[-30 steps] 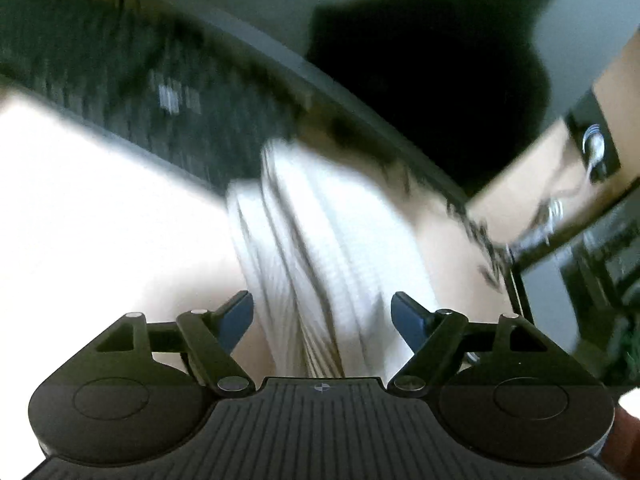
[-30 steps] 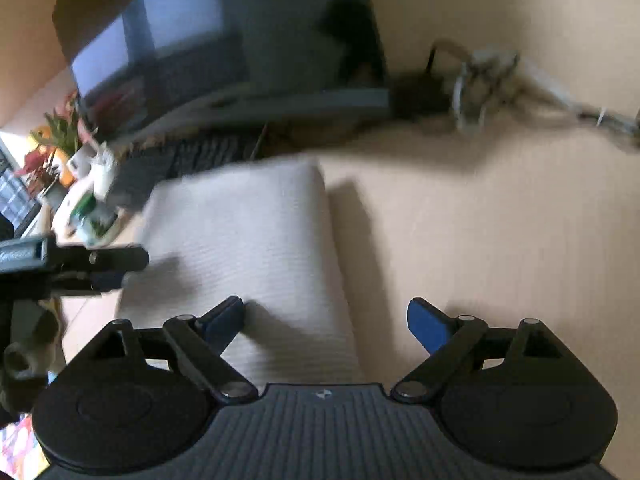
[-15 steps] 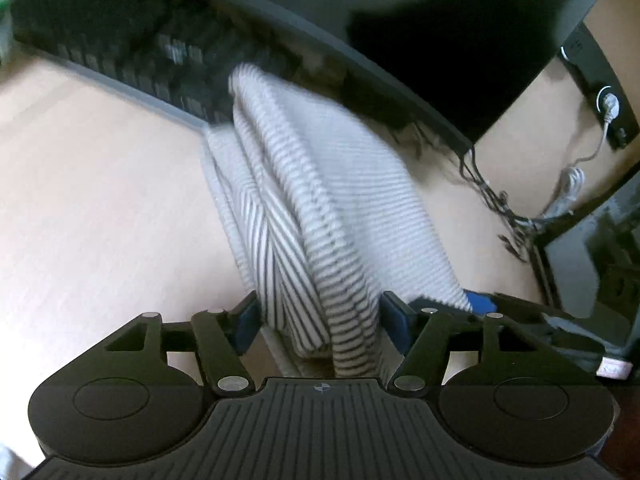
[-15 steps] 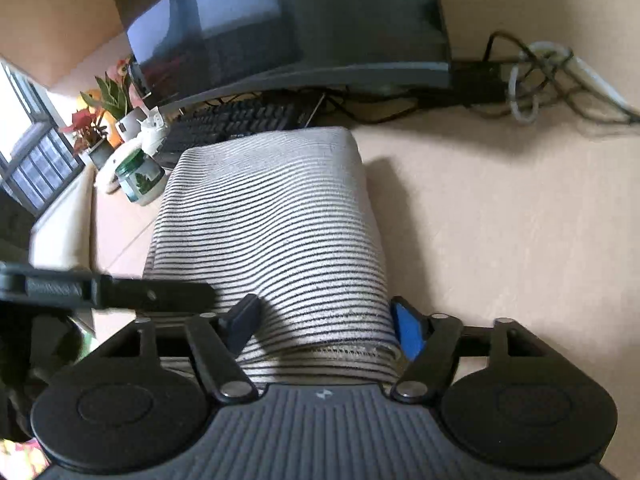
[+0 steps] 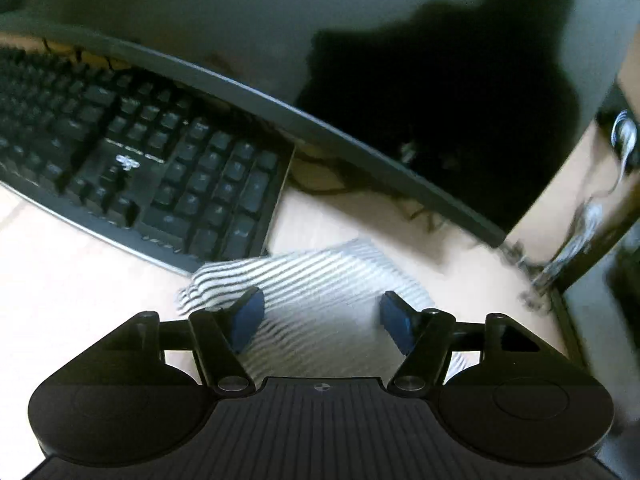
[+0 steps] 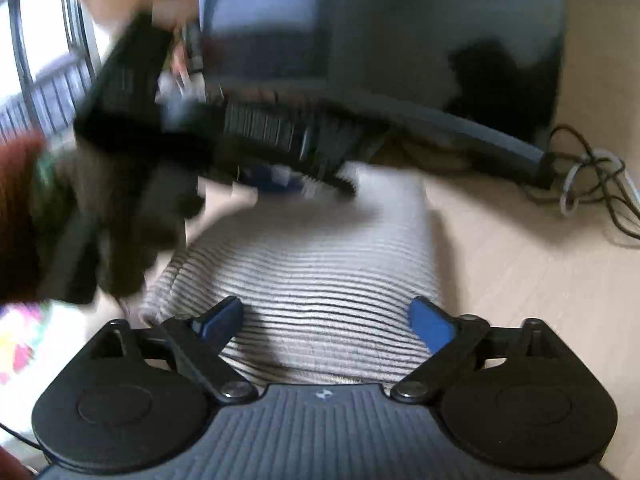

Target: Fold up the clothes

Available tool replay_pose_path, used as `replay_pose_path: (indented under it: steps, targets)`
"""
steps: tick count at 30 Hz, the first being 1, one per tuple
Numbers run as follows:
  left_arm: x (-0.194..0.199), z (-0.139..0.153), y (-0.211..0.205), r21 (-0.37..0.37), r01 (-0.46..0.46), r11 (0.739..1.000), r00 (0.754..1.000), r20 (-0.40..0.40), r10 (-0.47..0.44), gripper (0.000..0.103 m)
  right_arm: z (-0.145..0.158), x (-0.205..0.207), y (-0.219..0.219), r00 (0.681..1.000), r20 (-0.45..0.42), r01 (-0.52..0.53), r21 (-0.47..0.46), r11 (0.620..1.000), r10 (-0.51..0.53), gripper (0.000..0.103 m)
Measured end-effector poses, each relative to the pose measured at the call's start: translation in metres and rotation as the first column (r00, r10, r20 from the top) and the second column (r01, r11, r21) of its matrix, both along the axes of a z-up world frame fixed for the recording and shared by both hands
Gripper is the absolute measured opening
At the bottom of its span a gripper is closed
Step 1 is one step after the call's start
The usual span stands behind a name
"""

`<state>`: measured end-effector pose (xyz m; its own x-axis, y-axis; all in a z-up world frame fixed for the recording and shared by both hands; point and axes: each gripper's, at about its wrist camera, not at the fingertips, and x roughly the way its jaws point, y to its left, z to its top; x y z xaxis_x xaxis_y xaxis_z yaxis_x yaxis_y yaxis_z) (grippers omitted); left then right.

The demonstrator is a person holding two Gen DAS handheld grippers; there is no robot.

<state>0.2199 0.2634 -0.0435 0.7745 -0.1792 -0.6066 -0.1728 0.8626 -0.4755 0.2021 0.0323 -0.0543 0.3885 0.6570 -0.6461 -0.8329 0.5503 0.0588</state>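
Striped garment point(image 6: 320, 264) lies folded on desk point(image 6: 520, 264), just beside keyboard point(image 5: 132, 160). Left gripper point(image 5: 320, 316) and right gripper point(image 6: 326, 320) both spread, nothing clamped. Risk: loose top layer slips, fold reopens; corner snags keyboard edge.

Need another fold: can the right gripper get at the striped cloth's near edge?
Probably yes: the right gripper has its jaws open over the grey striped folded cloth, nothing between.

Legible markings: none.
The keyboard point(image 5: 132, 152) bears a pale logo and key legends, too blurred to read.
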Motion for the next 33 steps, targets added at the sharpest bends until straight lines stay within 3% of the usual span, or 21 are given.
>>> replay_pose_path:
  steps: [2,5,9,13,20,24,28,33]
  targets:
    - [0.000,-0.002,-0.001,0.008,0.003,1.000,1.000,0.012,-0.003,0.072,-0.007,-0.010,0.005,0.998,0.063,-0.009,-0.026,1.000,0.010,0.103]
    - [-0.008,0.004,-0.007,0.044,-0.015,0.999,1.000,0.027,0.013,0.073,-0.003,-0.004,0.002,1.000,0.021,0.005,0.001,1.000,-0.005,0.103]
    - [-0.046,0.030,-0.026,0.090,-0.118,0.989,0.992,0.060,0.113,0.096,0.007,0.009,-0.020,0.996,-0.079,0.051,0.044,0.998,-0.047,0.103]
    - [-0.109,0.035,-0.066,0.213,-0.268,0.940,0.964,0.059,0.261,0.103,0.010,0.012,-0.052,0.991,-0.100,0.096,0.060,0.994,-0.090,0.103]
    - [-0.173,-0.003,-0.160,0.266,-0.420,0.868,0.898,-0.019,0.440,0.103,-0.018,-0.002,-0.112,0.998,-0.057,0.020,0.041,0.999,-0.018,0.103]
    - [-0.186,-0.011,-0.194,0.270,-0.433,0.860,0.884,-0.057,0.463,0.103,-0.031,-0.009,-0.136,0.999,0.040,0.032,-0.030,0.999,-0.031,0.103]
    - [-0.186,-0.005,-0.207,0.243,-0.445,0.862,0.874,-0.091,0.477,0.103,-0.034,0.000,-0.144,0.999,0.037,-0.003,-0.029,1.000,0.004,0.103]
    - [-0.198,0.002,-0.213,0.289,-0.465,0.837,0.862,-0.065,0.502,0.103,-0.032,0.001,-0.143,0.999,0.044,-0.020,-0.019,1.000,0.021,0.103]
